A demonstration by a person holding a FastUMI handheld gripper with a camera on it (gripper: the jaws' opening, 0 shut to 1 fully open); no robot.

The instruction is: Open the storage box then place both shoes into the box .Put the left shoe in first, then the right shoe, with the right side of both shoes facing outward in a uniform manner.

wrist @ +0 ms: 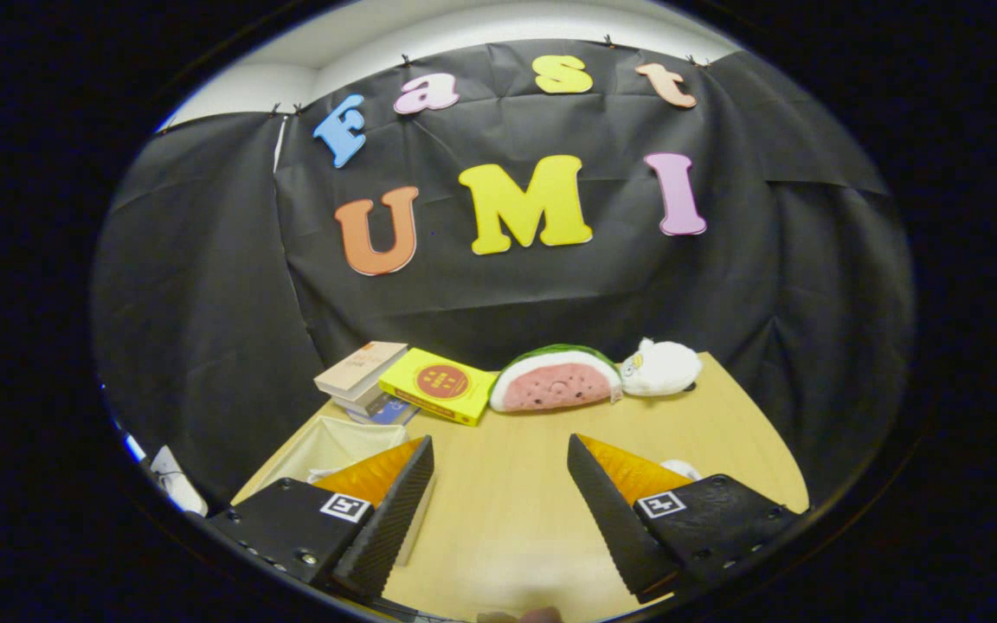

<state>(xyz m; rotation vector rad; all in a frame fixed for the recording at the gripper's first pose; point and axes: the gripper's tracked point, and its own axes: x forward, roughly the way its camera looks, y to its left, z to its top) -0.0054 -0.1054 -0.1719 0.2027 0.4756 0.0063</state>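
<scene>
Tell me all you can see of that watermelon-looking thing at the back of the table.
The watermelon slice looks like a soft plush toy: a half-round wedge with a green rind, a white band and a pink face dotted with dark seeds. It lies on the wooden table near the black cloth wall, cut face toward the camera. A yellow box sits close on one side, a white plush toy on the other. The open gripper is well short of it.

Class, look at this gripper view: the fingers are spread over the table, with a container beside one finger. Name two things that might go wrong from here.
1. The gripper is open over bare table, holding nothing. The pale storage box sits partly behind one finger, so a careless approach may knock it rather than open it.
2. The yellow box, the stacked books and the watermelon plush lie just beyond the storage box; a long reach might shove them.
</scene>
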